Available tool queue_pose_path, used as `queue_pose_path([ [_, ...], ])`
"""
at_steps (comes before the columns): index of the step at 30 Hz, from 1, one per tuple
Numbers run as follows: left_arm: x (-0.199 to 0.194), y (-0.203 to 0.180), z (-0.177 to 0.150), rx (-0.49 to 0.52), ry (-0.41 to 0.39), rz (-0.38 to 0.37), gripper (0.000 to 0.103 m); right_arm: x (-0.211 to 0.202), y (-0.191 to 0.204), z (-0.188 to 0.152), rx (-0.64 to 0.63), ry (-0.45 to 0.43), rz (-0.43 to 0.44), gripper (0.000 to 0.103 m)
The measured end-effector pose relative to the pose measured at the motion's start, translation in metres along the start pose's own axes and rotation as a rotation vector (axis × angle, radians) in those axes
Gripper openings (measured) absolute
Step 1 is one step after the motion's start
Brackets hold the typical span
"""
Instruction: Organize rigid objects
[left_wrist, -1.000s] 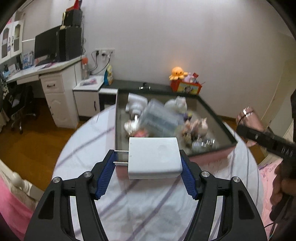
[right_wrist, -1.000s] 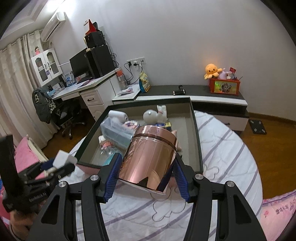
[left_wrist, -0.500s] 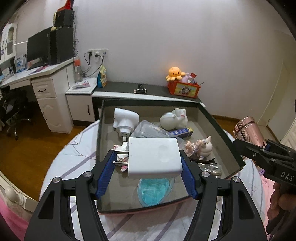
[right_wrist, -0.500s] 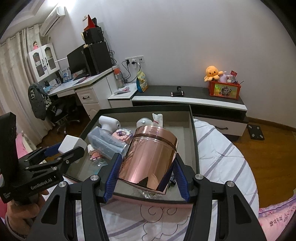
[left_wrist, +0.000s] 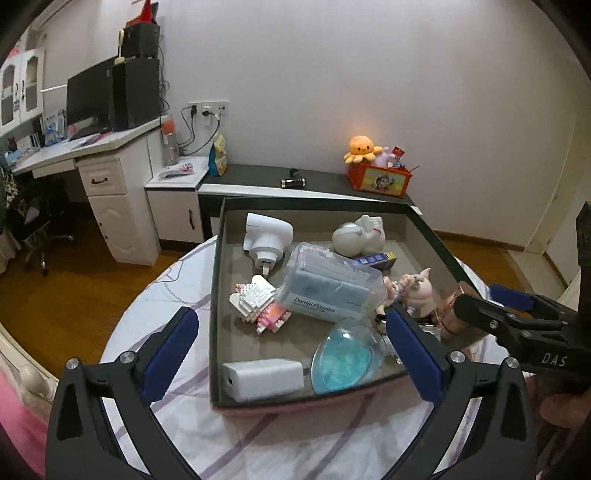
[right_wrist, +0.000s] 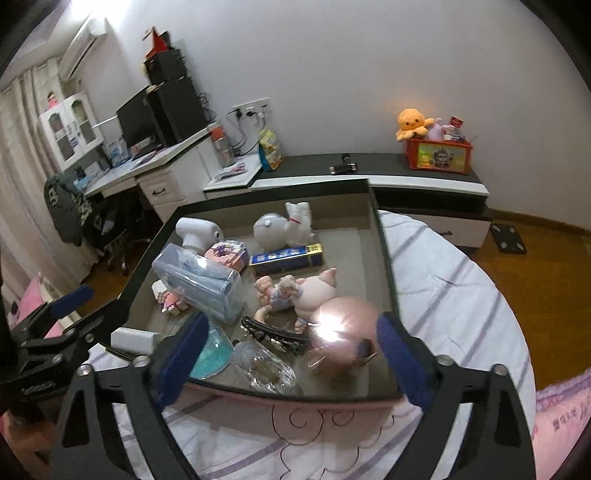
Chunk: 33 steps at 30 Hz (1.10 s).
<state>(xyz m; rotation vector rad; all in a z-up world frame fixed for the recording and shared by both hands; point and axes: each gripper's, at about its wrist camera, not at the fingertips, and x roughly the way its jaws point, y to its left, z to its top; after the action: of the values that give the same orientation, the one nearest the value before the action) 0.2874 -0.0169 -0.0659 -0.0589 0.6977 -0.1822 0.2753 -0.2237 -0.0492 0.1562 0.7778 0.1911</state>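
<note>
Left gripper (left_wrist: 291, 343) nearest in its own view, jaws spread wide after just opening, nothing between the blue pads (left_wrist: 170, 343). Just beyond, white charger block (left_wrist: 264, 378) lying flat in the near left corner of the dark shallow box (left_wrist: 216, 295), free of the pads. Beside it to the right, a clear blue dome-shaped lid (left_wrist: 341, 360). Farther in, a white-and-pink brick figure (left_wrist: 258, 299) touching the clear case of dental flossers (left_wrist: 330, 288); behind those, a white plug-in device (left_wrist: 267, 236), a white ceramic figurine (left_wrist: 358, 234) and a blue-and-gold carton (left_wrist: 375, 260).

Right gripper (right_wrist: 291, 354) likewise gaping, jaws just opened, pads clear of everything. Rose-gold tin (right_wrist: 341, 328) blurred and glaring, in the near right part of the box (right_wrist: 384, 258), between the pads yet untouched; whether settled or tipping cannot be told. Left of it a black hair clip (right_wrist: 273, 334) and a crumpled clear wrapper (right_wrist: 264, 365). Behind, a pink pig doll (right_wrist: 306, 291).

Box resting on a round tabletop under a white cloth with purple stripes (left_wrist: 147, 317). Far back, a low dark cabinet (left_wrist: 317, 184) carrying an orange plush octopus (left_wrist: 362, 147) on a red box (left_wrist: 380, 181), and a white desk (left_wrist: 92, 158) with monitor at the left wall.
</note>
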Motion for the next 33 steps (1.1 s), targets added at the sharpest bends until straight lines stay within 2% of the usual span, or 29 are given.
queue_pose_path([
  [8,-0.054,-0.009,-0.015,0.012,-0.043,-0.005,0.103,-0.053,0.005,-0.02,0.061,-0.058,-0.022,0.103],
  [20,-0.149,-0.032,-0.052,0.037,-0.133,-0.005,0.103,-0.151,0.033,-0.067,0.034,-0.172,-0.057,0.103],
  [27,-0.196,-0.041,-0.082,0.028,-0.162,-0.001,0.103,-0.202,0.05,-0.104,0.006,-0.228,-0.111,0.103],
  [33,-0.238,-0.05,-0.106,0.042,-0.204,-0.005,0.103,-0.244,0.065,-0.127,0.001,-0.311,-0.139,0.103],
])
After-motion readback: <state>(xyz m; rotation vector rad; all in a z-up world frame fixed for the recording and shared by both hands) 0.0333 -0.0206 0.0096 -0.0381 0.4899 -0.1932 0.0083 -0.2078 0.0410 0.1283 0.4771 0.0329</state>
